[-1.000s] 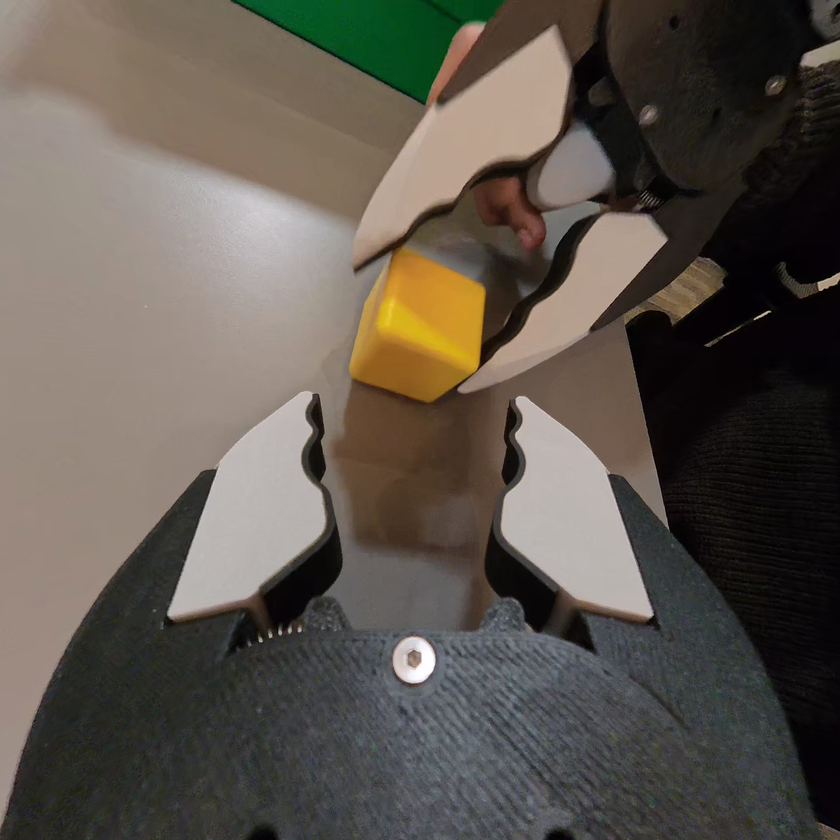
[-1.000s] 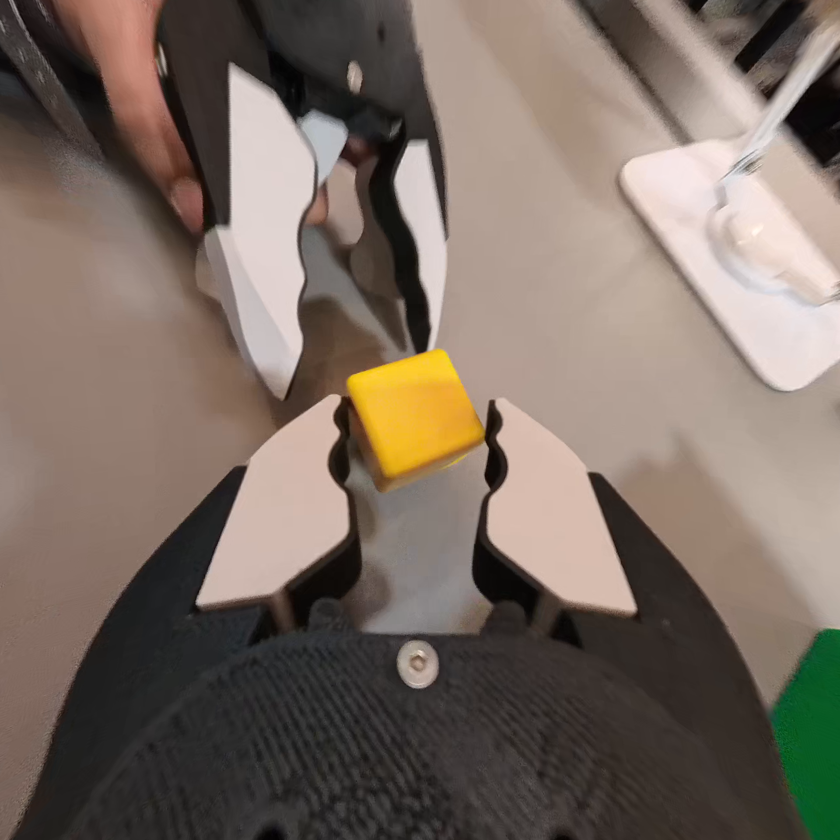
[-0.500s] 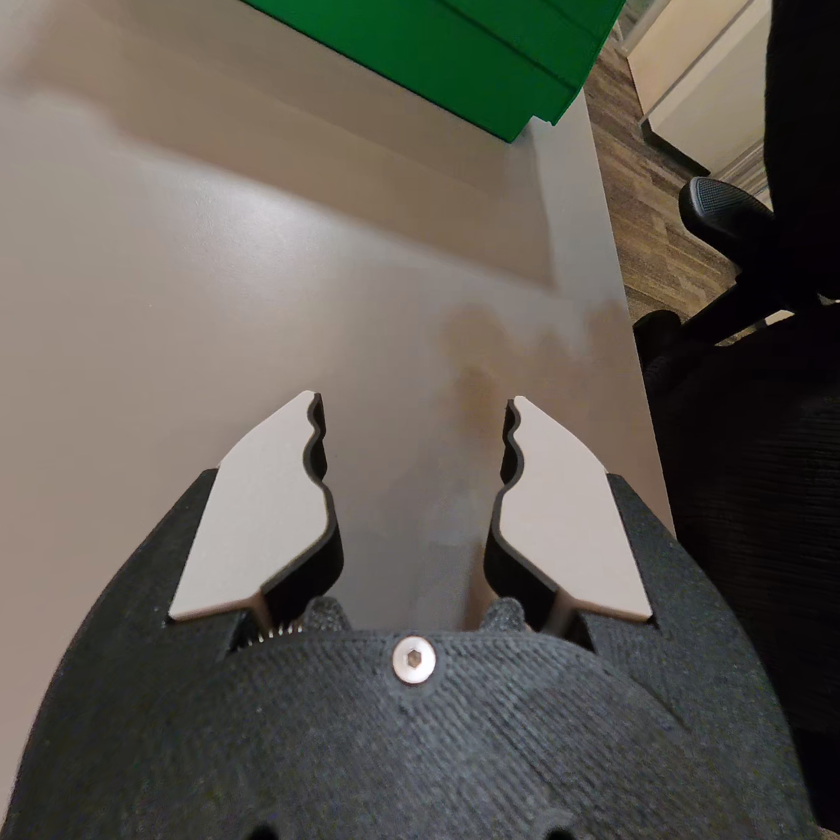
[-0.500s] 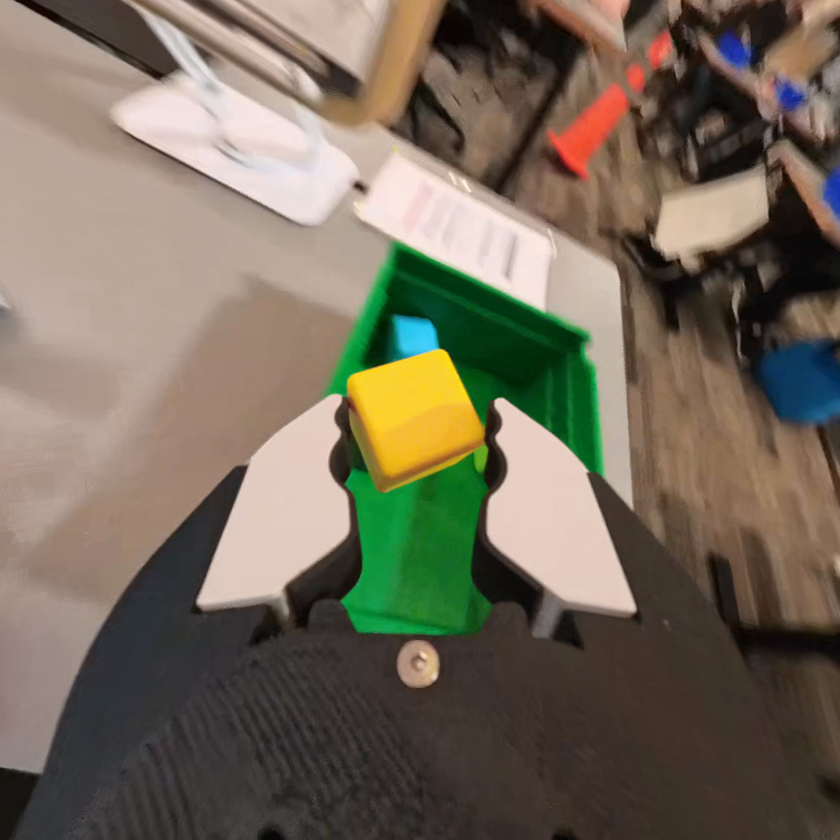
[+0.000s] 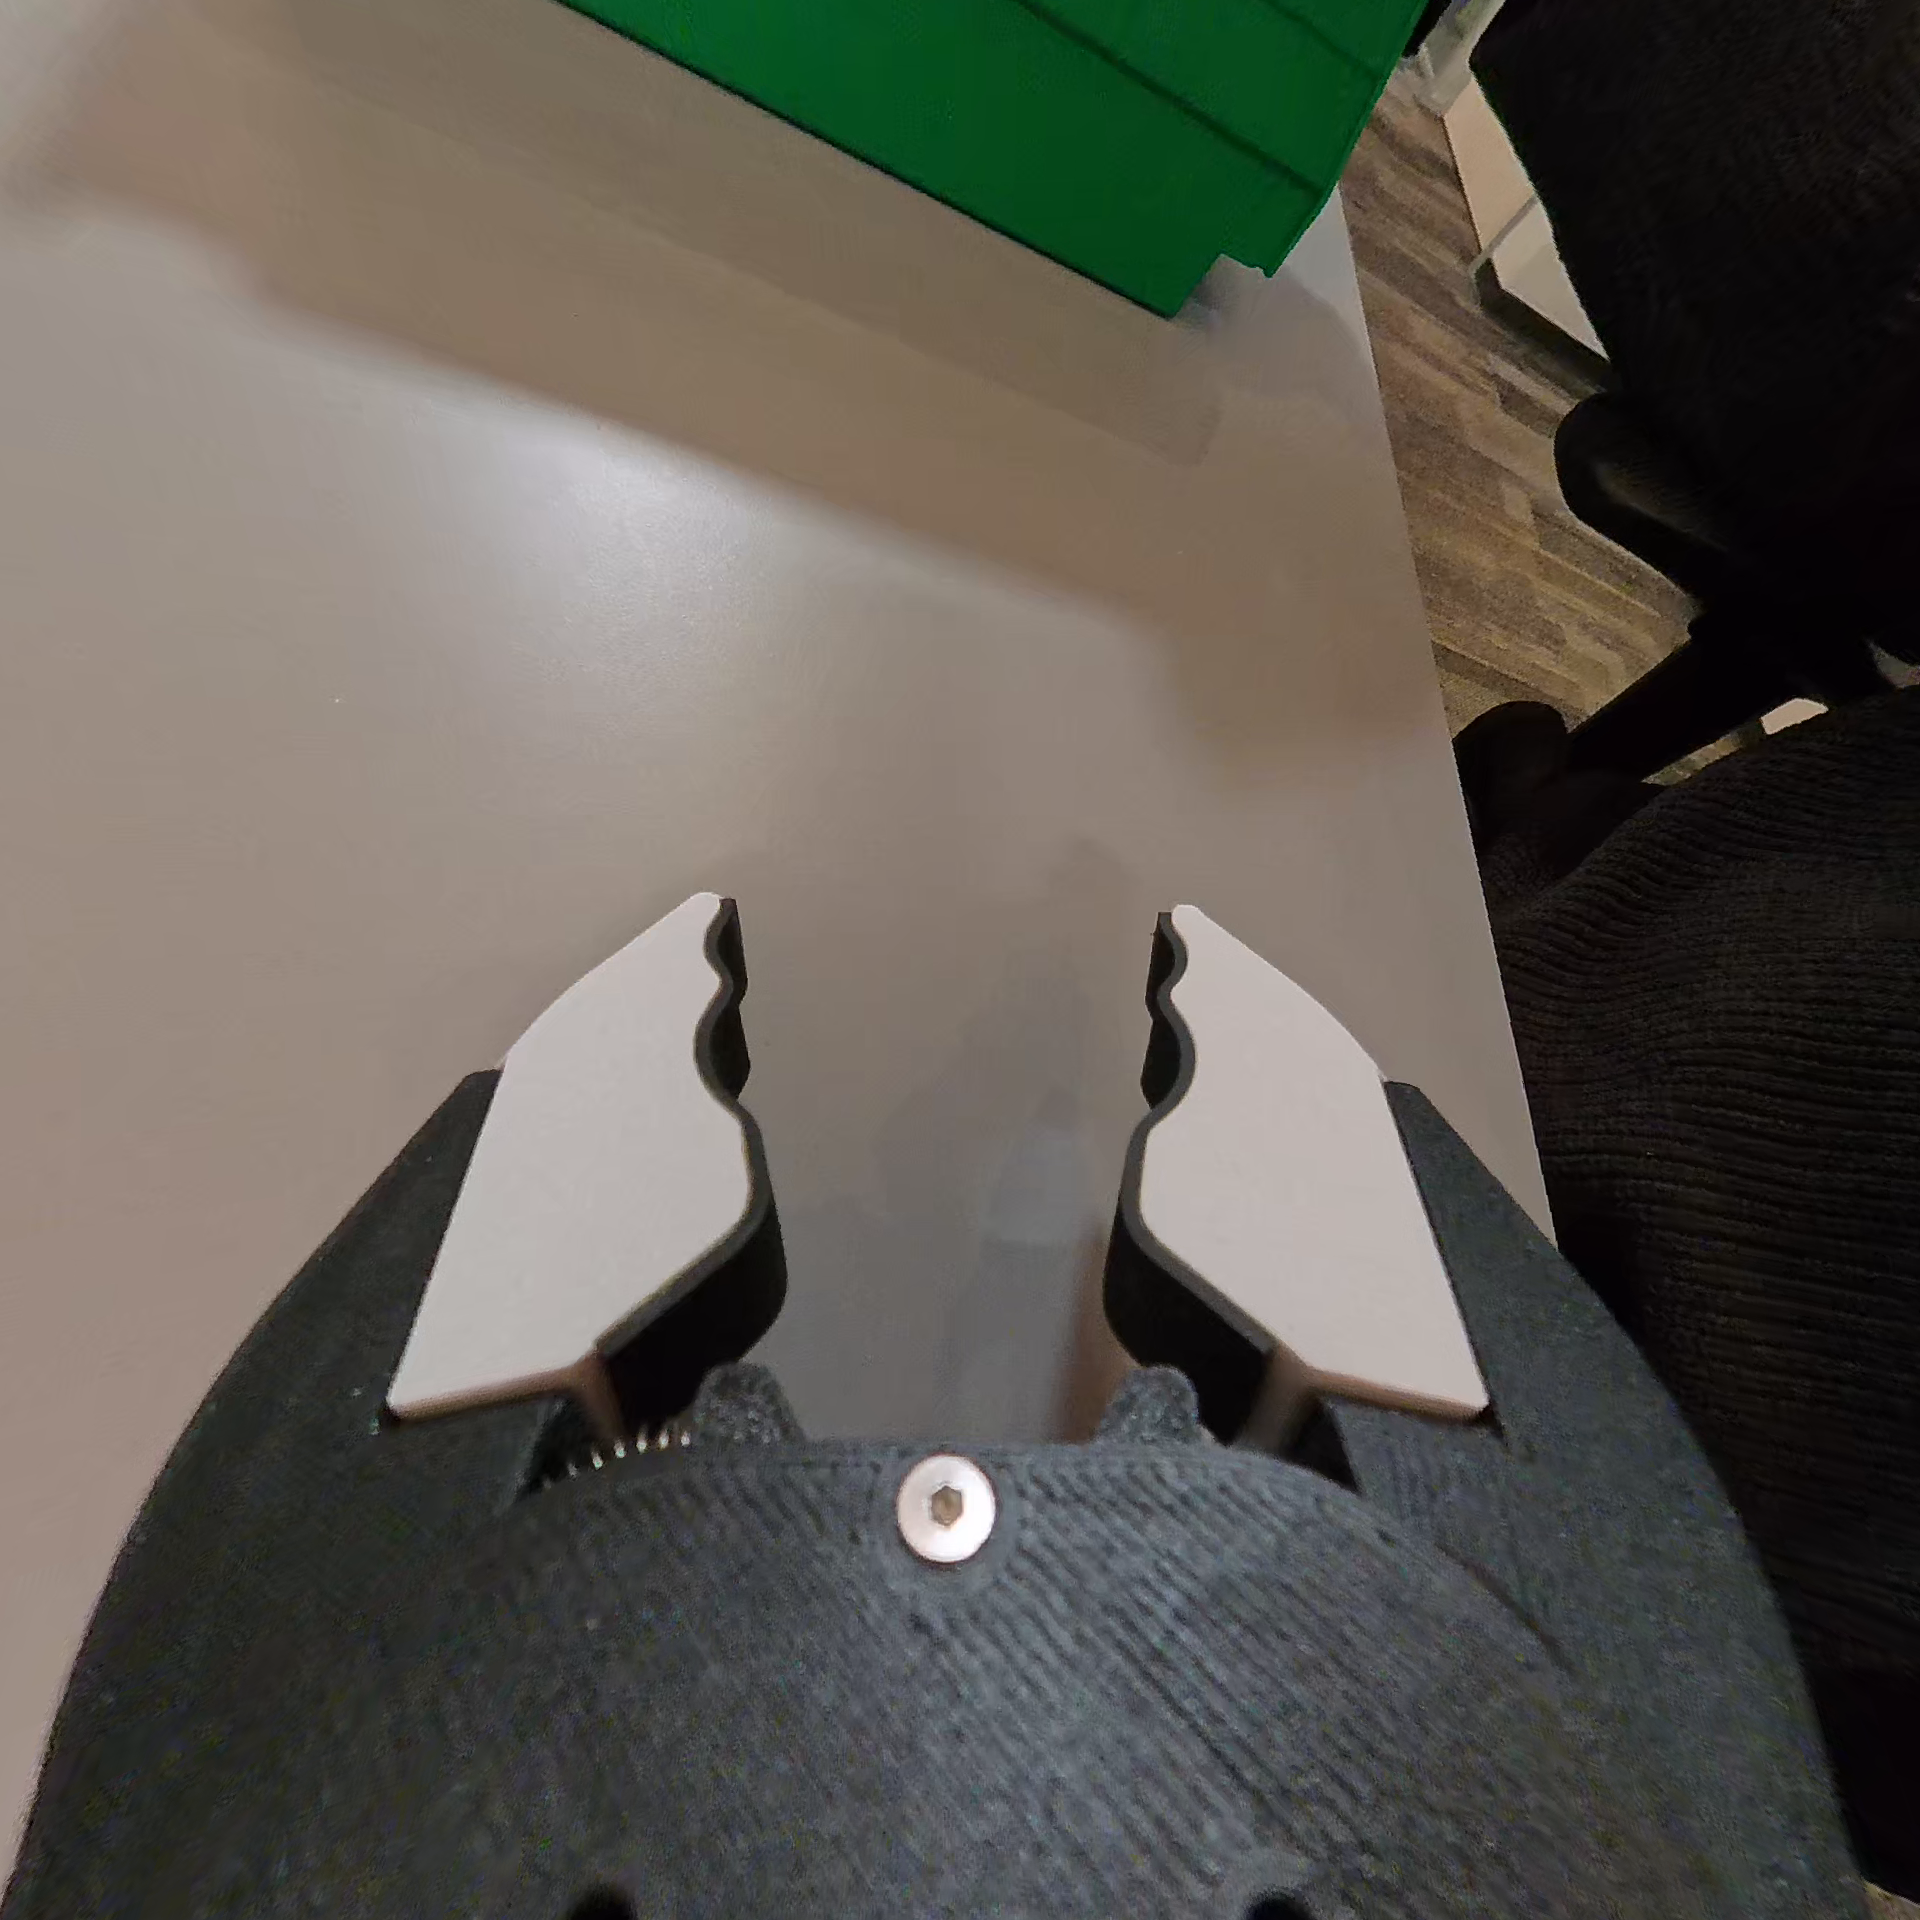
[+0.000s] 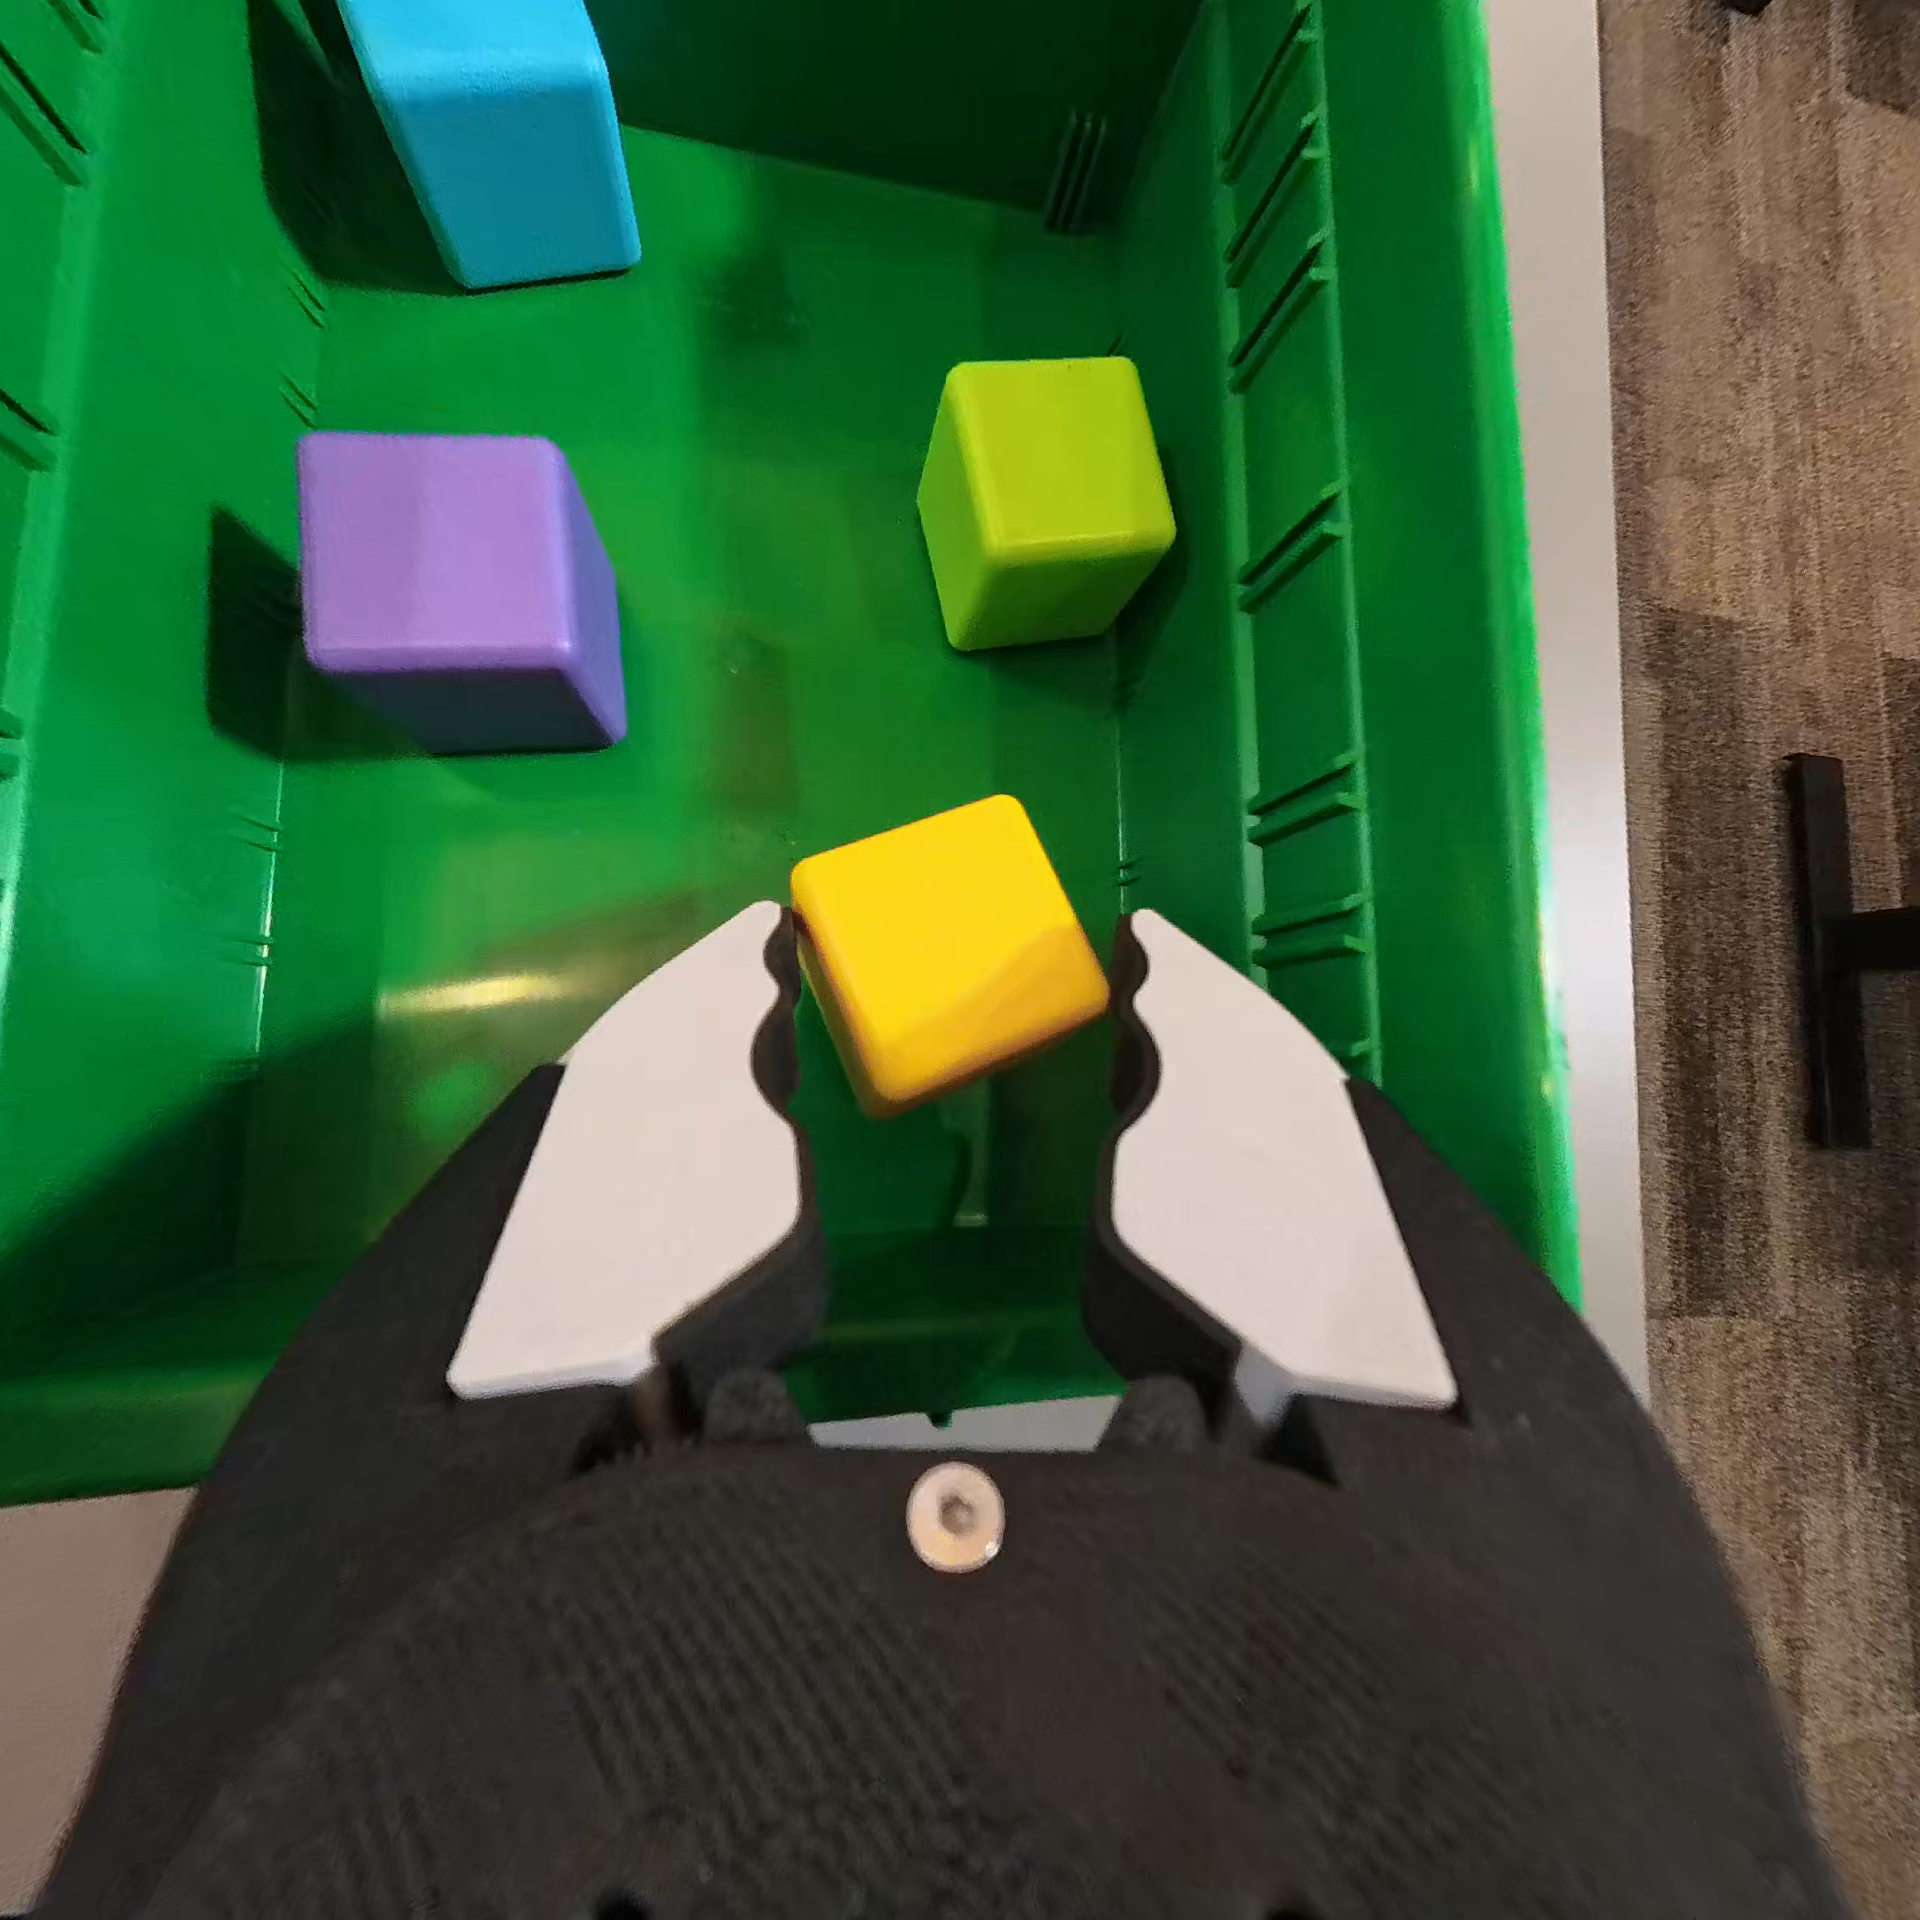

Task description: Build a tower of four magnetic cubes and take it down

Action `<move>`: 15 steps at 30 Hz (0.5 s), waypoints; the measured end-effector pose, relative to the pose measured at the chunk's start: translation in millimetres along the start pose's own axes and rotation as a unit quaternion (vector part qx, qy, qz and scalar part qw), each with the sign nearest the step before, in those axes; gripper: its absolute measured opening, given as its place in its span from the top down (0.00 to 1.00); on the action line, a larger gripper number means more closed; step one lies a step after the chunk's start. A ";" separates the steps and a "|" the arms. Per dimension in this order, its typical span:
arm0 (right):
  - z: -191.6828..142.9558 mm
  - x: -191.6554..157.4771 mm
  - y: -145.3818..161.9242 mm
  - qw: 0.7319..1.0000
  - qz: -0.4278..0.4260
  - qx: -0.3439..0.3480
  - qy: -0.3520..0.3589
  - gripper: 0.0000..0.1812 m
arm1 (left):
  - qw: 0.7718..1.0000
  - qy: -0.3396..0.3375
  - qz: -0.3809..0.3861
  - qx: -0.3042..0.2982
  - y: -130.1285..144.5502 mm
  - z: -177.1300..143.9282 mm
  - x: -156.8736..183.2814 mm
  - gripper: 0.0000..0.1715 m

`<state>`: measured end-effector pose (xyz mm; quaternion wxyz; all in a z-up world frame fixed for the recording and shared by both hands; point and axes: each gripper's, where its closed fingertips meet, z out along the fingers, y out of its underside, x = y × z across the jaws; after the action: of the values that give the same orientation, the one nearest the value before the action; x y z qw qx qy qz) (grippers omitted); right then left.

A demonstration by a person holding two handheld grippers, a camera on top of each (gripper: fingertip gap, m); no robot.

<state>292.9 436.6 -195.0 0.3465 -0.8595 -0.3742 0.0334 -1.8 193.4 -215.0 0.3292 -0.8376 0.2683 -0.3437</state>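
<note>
Your right gripper clamps the yellow cube tilted above the green bin floor; your left gripper gapes empty.

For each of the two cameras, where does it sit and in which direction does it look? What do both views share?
Left wrist view: on the left hand-held gripper, open, empty, looking along the grey table toward the green bin; a dark knit sleeve at right.
Right wrist view: on the right hand-held gripper, looking down into the bin at the held yellow cube, purple, lime and blue blocks.
Shared: bin and table.
</note>
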 end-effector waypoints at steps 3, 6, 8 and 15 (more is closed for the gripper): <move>-0.9 -0.6 -0.4 1.000 -0.006 -0.001 0.006 0.70 | 1.000 0.000 0.000 0.000 0.0 0.0 -0.1 0.57; -2.5 0.3 -1.7 1.000 -0.021 0.000 0.020 0.69 | 1.000 -0.001 0.000 0.000 0.2 0.1 -0.2 0.57; -4.6 -0.9 -3.3 0.999 -0.031 0.000 0.021 0.66 | 1.000 -0.001 0.001 -0.001 0.3 0.1 -0.2 0.57; -46.6 0.7 -53.2 0.991 -0.005 0.135 0.018 0.71 | 1.000 -0.004 0.003 -0.003 0.8 0.6 -0.2 0.57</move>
<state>275.1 436.1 -126.6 0.4663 -0.8033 -0.3644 0.0668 -1.6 193.2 -216.0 0.3291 -0.8389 0.2706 -0.3386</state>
